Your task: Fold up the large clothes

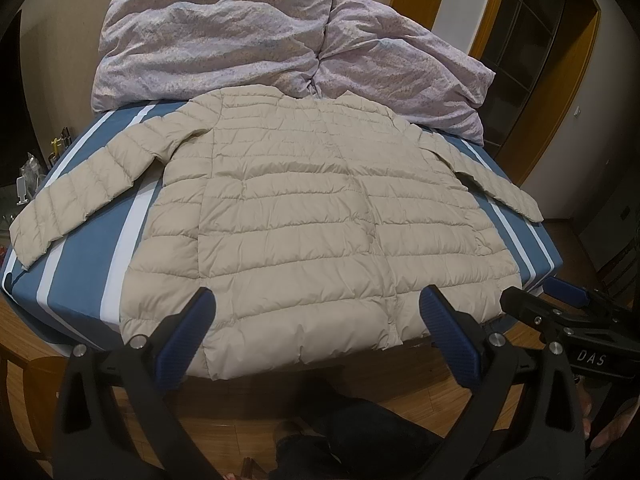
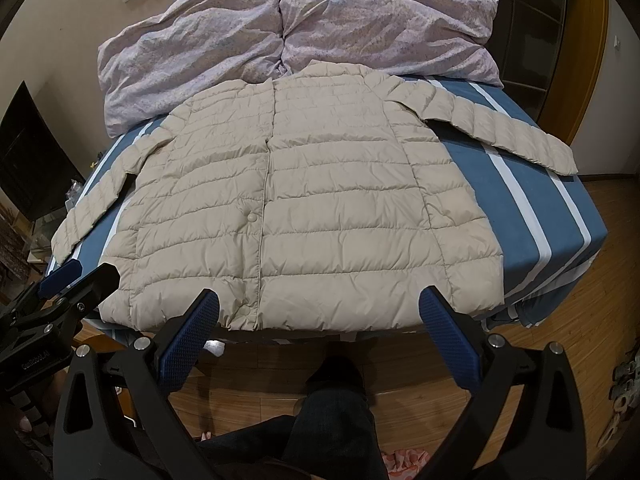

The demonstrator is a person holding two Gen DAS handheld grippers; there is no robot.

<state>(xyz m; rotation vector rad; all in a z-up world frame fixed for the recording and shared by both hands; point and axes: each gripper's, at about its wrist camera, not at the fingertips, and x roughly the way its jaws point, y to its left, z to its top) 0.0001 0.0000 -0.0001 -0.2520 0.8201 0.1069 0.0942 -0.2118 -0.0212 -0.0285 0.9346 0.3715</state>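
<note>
While flat, quilted puffy jacket [image 1: 304, 216], striped bed [image 1: 80, 276]

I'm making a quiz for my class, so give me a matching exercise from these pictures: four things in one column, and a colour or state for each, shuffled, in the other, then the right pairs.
Things
1. puffer jacket
2. duvet
3. bed sheet
4. left gripper

Descriptions
A. blue with white stripes
B. open, holding nothing
C. beige, spread flat with sleeves out
D. lilac floral, bunched at the far end of the bed

Pairs: 1-C, 2-D, 3-A, 4-B
</note>
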